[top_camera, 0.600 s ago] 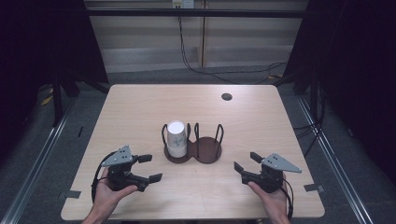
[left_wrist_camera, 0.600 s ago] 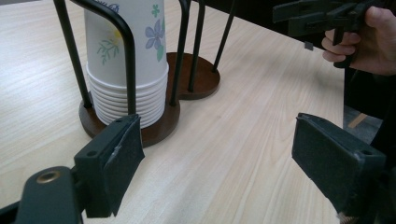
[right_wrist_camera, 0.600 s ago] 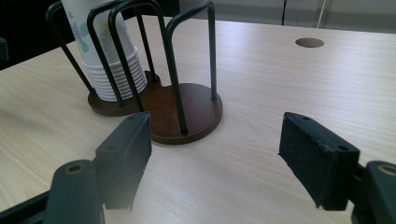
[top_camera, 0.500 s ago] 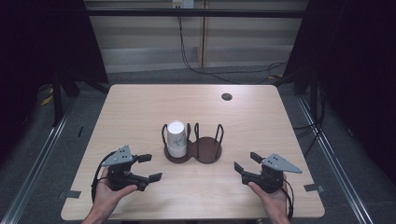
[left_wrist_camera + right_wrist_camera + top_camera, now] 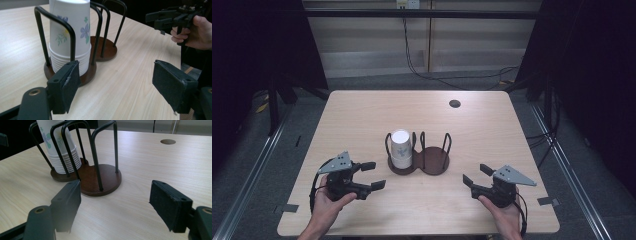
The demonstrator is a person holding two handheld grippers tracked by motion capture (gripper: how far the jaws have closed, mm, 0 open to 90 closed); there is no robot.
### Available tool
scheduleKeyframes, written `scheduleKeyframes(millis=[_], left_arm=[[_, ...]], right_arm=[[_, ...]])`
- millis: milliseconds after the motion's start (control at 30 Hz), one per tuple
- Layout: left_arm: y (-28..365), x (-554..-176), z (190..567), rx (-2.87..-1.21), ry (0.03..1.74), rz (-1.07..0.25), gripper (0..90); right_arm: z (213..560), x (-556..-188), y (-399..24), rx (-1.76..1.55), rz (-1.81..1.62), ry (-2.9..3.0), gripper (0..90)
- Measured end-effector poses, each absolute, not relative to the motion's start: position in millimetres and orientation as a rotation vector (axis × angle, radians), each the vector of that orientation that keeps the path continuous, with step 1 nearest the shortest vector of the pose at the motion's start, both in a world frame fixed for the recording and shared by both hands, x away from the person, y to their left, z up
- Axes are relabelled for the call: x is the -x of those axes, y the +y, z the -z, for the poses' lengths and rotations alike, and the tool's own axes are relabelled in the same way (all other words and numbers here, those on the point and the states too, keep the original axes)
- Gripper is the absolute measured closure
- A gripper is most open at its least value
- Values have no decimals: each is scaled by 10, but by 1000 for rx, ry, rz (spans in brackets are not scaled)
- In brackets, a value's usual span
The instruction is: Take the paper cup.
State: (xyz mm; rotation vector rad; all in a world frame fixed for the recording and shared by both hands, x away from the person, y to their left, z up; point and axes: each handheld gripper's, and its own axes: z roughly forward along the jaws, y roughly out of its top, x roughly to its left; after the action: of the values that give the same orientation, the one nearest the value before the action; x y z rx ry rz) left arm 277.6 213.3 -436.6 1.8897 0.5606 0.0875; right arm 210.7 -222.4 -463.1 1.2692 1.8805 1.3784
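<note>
Cups (image 5: 401, 148), paper, stacked upside down in a wire holder (image 5: 432, 161); left gripper (image 5: 371, 175) and right gripper (image 5: 477, 176) flank it, jaws open, empty.

No readable text, label, brand or number anywhere; only a printed flower pattern, without lettering, on the stacked paper cups (image 5: 72, 27).

Table evenly lit, surroundings dark; near jaws blurred.
</note>
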Motion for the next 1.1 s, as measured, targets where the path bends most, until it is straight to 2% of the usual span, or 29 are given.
scheduleKeyframes(millis=[267,333,367,433,533,633,667,1100], left_arm=[[2146,-2800,4253,-1863,546,-120,272],[2146,-2795,4224,-1875,550,-177,286],[2145,-2792,4214,-1881,546,-178,278],[2152,-2800,4195,-1906,543,-146,325],[2145,-2822,4181,-1907,543,-134,327],[2133,-2853,4140,-1917,546,-183,302],[2125,-2860,4133,-1922,549,-188,262],[1998,-3018,4036,-1985,551,-165,204]], right_arm=[[4622,-2094,-2204,-1253,-1359,1897,247],[4615,-2080,-2202,-1254,-1360,1893,248],[4614,-2074,-2202,-1257,-1360,1892,248],[4614,-2069,-2204,-1260,-1362,1892,248],[4609,-2061,-2206,-1254,-1361,1895,248],[4610,-2064,-2208,-1256,-1370,1896,247],[4609,-2062,-2203,-1253,-1374,1898,245],[4604,-2057,-2206,-1242,-1383,1910,243]])
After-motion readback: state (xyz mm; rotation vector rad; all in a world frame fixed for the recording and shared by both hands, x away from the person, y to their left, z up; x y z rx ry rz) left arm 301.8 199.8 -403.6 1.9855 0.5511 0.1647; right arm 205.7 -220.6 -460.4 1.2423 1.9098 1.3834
